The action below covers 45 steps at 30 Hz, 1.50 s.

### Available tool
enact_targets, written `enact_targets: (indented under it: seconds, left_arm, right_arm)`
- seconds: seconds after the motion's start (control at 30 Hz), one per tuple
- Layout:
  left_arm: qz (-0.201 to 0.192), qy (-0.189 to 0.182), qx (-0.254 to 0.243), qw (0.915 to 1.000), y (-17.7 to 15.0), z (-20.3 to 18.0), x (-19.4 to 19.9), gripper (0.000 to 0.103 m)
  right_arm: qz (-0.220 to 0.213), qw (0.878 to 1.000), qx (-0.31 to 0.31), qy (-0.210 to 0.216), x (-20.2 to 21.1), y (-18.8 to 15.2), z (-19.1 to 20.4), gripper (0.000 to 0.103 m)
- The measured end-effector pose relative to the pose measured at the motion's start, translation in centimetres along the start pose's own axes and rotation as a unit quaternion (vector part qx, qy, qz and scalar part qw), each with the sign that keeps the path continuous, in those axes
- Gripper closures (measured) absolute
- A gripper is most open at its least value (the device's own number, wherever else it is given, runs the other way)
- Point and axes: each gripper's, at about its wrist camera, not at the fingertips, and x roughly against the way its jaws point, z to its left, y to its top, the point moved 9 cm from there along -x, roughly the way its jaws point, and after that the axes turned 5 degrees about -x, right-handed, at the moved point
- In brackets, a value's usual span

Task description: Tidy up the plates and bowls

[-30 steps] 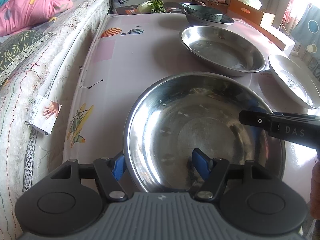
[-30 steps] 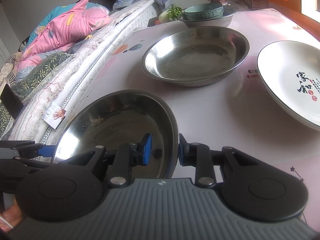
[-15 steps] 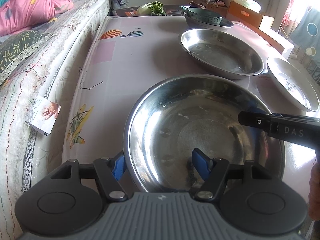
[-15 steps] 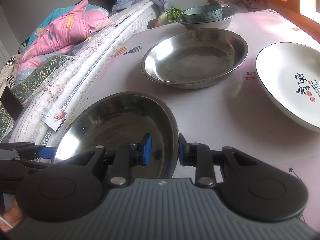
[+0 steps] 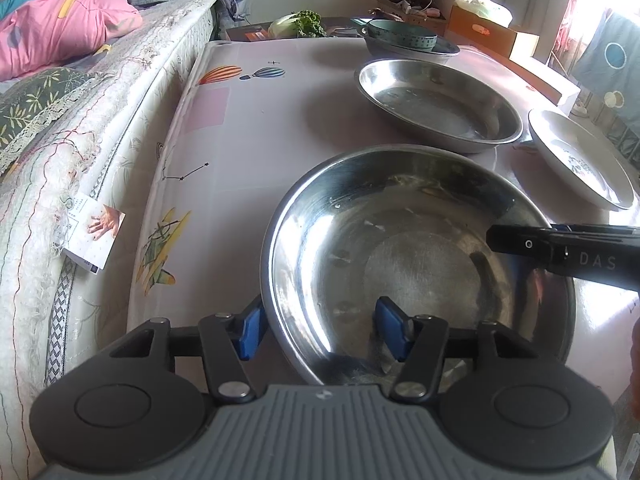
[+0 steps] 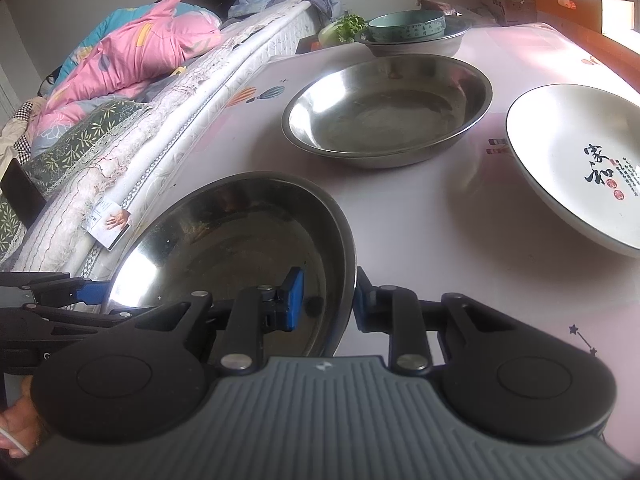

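Note:
A near steel basin point(image 5: 420, 264) is held over the table by both grippers. My left gripper point(image 5: 320, 330) straddles its near-left rim with the jaws wide; whether the pads press on the rim I cannot tell. My right gripper point(image 6: 326, 300) is shut on the basin's point(image 6: 240, 240) right rim. A second steel basin point(image 5: 438, 104) point(image 6: 388, 108) sits farther back. A white plate with black characters point(image 6: 580, 160) point(image 5: 580, 160) lies on the right. A teal bowl point(image 6: 406, 26) sits inside a steel bowl point(image 6: 416, 44) at the far end.
A pink patterned tablecloth point(image 5: 248, 128) covers the table. A mattress with pink bedding point(image 5: 60, 80) runs along the left side. Cardboard boxes point(image 5: 484, 30) and greens point(image 5: 298, 24) stand at the far end. A card point(image 5: 94, 236) hangs on the mattress edge.
Both grippers and the near basin have drawn back a little from the far basin and plate. The grips have not changed.

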Motion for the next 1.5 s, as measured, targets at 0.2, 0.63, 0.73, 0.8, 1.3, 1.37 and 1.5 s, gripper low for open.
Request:
enact_targets:
  seconds: [0.2,0.63,0.73,0.8,1.3,1.37,1.5]
  left_arm:
    - [-0.007,0.006,0.001,1.0000,-0.14,0.25,0.19,0.054]
    - [-0.008,0.015,0.000,0.9999,-0.07,0.41,0.30,0.062]
    - [-0.005,0.012,0.000,0.9999,-0.07,0.38,0.27,0.062]
    - [-0.003,0.010,0.002,0.9999,-0.03,0.42,0.20,0.061]
    - [-0.002,0.012,0.002,0.9999,0.24,0.20,0.09,0.056]
    - [-0.003,0.012,0.002,0.9999,0.24,0.16,0.13,0.056]
    - [-0.004,0.012,0.002,0.9999,0.24,0.19,0.15,0.057]
  right_arm:
    - [-0.004,1.000,0.010,-0.006,0.18,-0.25,0.08,0.079]
    - [-0.011,1.000,0.015,-0.011,0.29,-0.33,0.09,0.081]
    - [-0.012,1.000,0.017,-0.013,0.34,-0.42,0.18,0.081]
    - [-0.013,1.000,0.019,-0.014,0.30,-0.40,0.18,0.081]
    - [-0.015,1.000,0.016,-0.017,0.24,-0.27,0.10,0.080]
    - [-0.015,1.000,0.016,-0.016,0.24,-0.26,0.10,0.080]
    - [-0.016,1.000,0.018,-0.017,0.32,-0.26,0.16,0.080]
